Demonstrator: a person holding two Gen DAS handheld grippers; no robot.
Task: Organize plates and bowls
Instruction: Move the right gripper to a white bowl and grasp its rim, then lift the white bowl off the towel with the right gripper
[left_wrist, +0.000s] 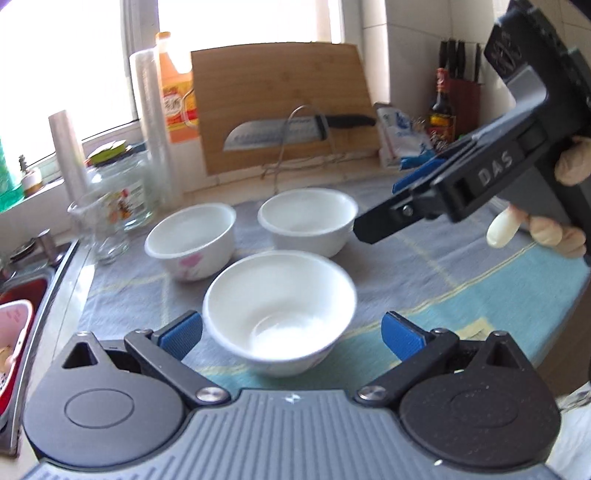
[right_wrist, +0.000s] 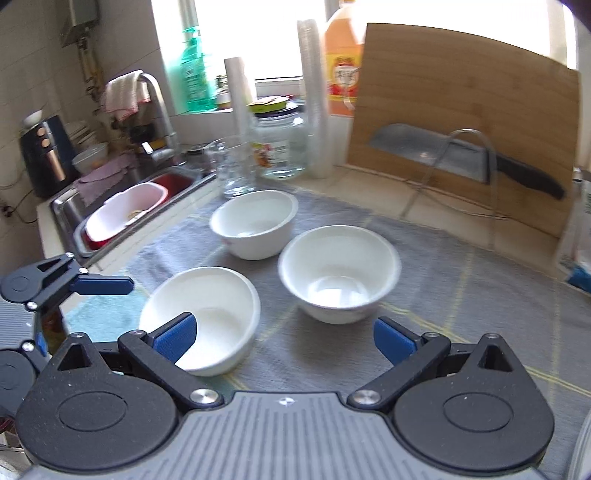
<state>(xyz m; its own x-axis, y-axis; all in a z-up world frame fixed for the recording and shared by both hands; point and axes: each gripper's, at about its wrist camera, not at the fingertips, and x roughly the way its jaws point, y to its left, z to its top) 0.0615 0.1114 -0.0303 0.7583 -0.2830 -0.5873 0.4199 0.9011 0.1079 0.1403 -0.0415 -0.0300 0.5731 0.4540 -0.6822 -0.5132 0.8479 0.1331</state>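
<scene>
Three bowls sit apart on the tabletop (left_wrist: 461, 280). Our left hand-held gripper (left_wrist: 291, 334) is spread wide around the near bowl (left_wrist: 279, 314), gripping nothing; the right hand-held gripper (right_wrist: 284, 338) hovers open, empty. We judge grasping is next: close on its rim, then stack.

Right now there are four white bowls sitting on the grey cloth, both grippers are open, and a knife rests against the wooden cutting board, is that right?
Not quite: the left wrist view shows three white bowls, not four: the nearest bowl, the flowered bowl and the far bowl. The rest holds: they sit on the grey cloth, the left gripper and right gripper are open, and the knife rests against the cutting board.
</scene>
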